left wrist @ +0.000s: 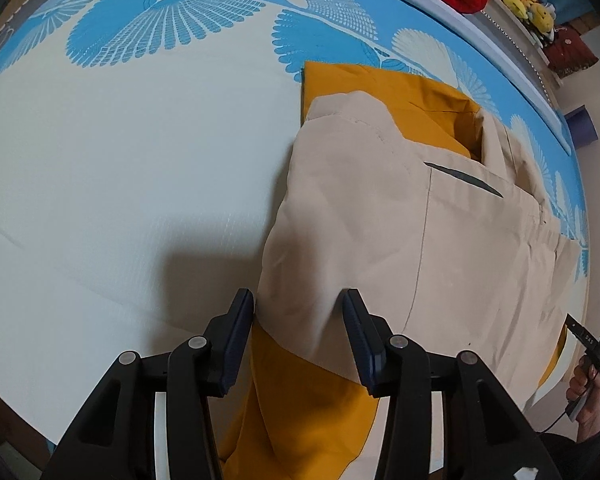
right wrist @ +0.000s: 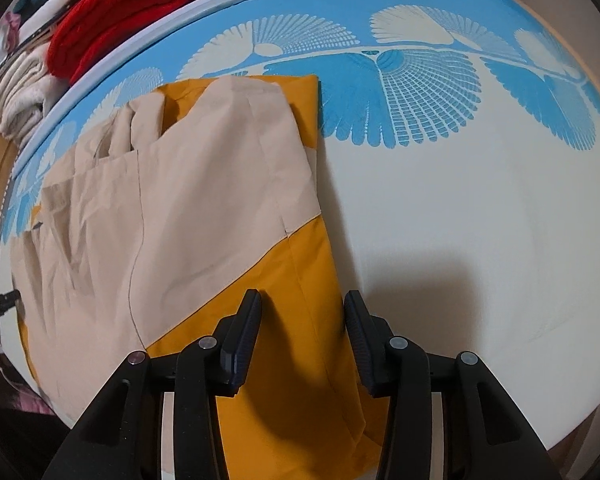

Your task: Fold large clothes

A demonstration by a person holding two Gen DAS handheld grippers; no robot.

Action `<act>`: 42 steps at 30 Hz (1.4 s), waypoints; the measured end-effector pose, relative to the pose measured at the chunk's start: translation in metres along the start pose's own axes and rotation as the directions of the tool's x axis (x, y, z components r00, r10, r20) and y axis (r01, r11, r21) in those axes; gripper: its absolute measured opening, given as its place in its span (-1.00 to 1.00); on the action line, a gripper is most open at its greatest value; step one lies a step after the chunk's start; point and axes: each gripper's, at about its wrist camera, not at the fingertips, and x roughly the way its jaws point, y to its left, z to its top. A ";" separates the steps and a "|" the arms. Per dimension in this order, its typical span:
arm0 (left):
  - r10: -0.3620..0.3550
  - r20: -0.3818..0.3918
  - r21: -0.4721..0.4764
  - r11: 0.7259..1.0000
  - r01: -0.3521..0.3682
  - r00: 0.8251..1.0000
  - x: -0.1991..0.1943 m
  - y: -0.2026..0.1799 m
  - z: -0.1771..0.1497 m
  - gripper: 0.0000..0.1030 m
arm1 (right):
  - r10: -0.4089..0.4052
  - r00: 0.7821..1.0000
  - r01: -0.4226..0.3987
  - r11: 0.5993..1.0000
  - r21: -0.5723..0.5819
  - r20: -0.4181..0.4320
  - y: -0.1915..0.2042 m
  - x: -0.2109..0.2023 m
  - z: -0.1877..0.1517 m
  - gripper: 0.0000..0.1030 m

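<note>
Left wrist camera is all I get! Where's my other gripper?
Observer: The right gripper straddles the jacket's mustard edge, one finger over fabric and one over the bedsheet.
Operator: Is it pinching?
Observer: No, its fingers stand apart, pressing nothing.
Operator: What's by the red sweater?
Observer: Folded cream knitwear sits beside the red sweater.

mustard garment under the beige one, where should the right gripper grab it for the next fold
Grip the mustard garment at its exposed near edge, where the beige garment leaves it uncovered. Come from above: it lies flat on the bed sheet, and the right gripper already hangs open astride that side fold.
</note>
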 end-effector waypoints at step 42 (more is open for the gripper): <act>0.116 0.360 -0.063 0.993 -0.100 0.926 -0.035 -0.019 0.066 -0.96 | -0.101 0.897 0.064 0.993 0.100 0.431 0.038 -0.055 0.071 -0.93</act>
